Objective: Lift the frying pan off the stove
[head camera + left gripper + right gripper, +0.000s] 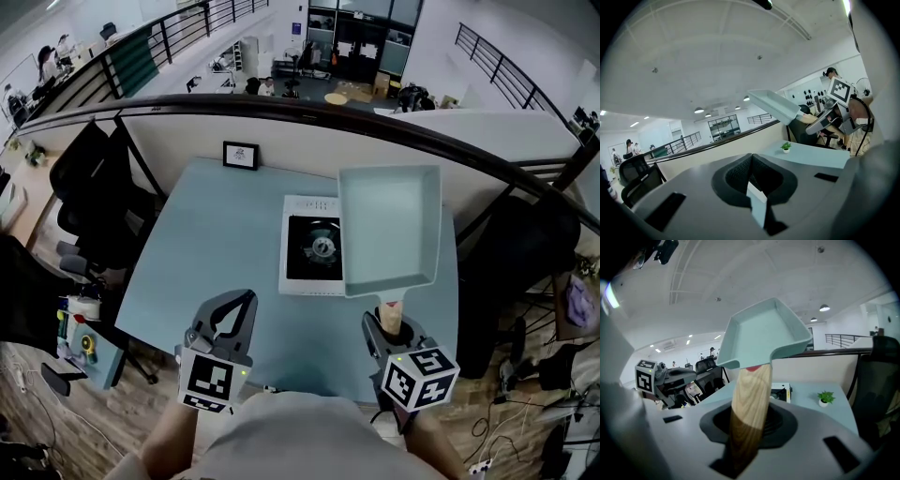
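The square pale-teal frying pan is up in the air, over the right edge of the white stove with its black burner. My right gripper is shut on the pan's wooden handle. In the right gripper view the handle runs up from between the jaws to the raised pan, with the stove low behind it. My left gripper hovers over the table's near left part, shut and holding nothing. In the left gripper view its pads meet, and the pan shows at the right.
The pale blue table carries a small framed picture at its far edge and a tiny potted plant. Black office chairs stand to the left and a dark chair to the right. A curved railing runs behind the table.
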